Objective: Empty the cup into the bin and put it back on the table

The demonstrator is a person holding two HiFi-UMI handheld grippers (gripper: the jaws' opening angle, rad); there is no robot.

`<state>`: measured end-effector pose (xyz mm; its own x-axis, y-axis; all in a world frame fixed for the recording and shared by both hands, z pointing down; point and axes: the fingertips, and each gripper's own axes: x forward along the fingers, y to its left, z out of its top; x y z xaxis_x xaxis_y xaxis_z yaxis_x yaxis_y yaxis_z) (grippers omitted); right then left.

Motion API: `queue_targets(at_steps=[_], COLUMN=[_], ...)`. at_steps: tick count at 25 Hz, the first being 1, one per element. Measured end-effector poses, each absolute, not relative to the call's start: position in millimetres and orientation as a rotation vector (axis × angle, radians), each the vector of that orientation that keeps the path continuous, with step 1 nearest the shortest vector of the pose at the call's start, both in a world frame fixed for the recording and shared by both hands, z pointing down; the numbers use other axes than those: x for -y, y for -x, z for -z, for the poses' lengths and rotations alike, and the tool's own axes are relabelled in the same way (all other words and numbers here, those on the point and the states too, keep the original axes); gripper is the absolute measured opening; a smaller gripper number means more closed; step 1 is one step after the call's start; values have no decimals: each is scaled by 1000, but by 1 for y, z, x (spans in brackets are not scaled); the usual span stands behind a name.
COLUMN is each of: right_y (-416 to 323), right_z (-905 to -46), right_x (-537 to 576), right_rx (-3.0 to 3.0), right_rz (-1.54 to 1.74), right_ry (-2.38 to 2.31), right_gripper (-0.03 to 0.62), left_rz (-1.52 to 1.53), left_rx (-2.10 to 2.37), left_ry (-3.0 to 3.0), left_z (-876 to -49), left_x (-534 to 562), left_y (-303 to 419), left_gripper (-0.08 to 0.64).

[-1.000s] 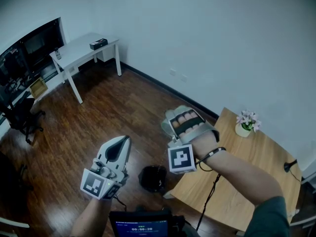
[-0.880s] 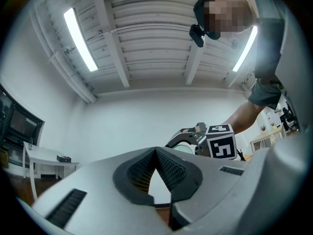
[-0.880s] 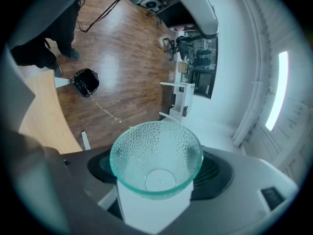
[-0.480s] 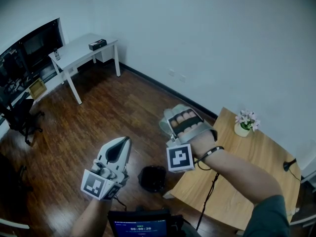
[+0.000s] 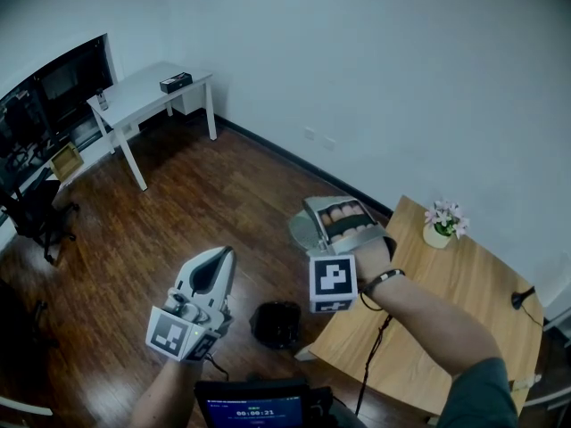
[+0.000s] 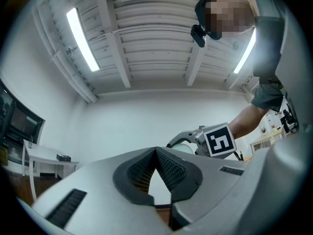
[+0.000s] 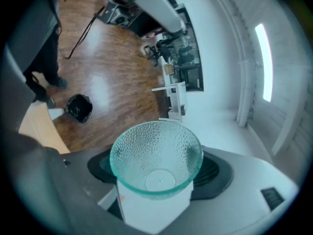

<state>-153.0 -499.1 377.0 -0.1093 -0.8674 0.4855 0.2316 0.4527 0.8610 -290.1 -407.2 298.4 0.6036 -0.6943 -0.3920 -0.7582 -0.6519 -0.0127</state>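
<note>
The screen [image 5: 254, 411] low in the head view reads 00:00:21, up from 00:00:20, and the right gripper [image 5: 319, 224] has rolled since then. Its jaws grasp the cup [image 7: 156, 155] in the air off the edge of the table [image 5: 464, 279], near the black bin [image 5: 277, 322] on the floor; only its own view shows the glass empty. The left gripper [image 6: 156, 153] has its jaws clenched on nothing.
</note>
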Motion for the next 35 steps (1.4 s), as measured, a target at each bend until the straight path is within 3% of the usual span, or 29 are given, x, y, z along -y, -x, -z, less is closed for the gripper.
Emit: queue_targets(at_steps=[23, 35], right_y=[144, 165], right_z=[-388, -373], right_x=[479, 464], right_rx=[2233, 2452], right_rz=[89, -66], right_ry=[-1012, -996], right_gripper=[403, 403], left_rz=[-534, -523], left_rx=[-1155, -1158], left_ry=[2708, 2706], left_z=[-303, -304], left_x=[410, 412], left_y=[281, 282], left_gripper=[0, 0])
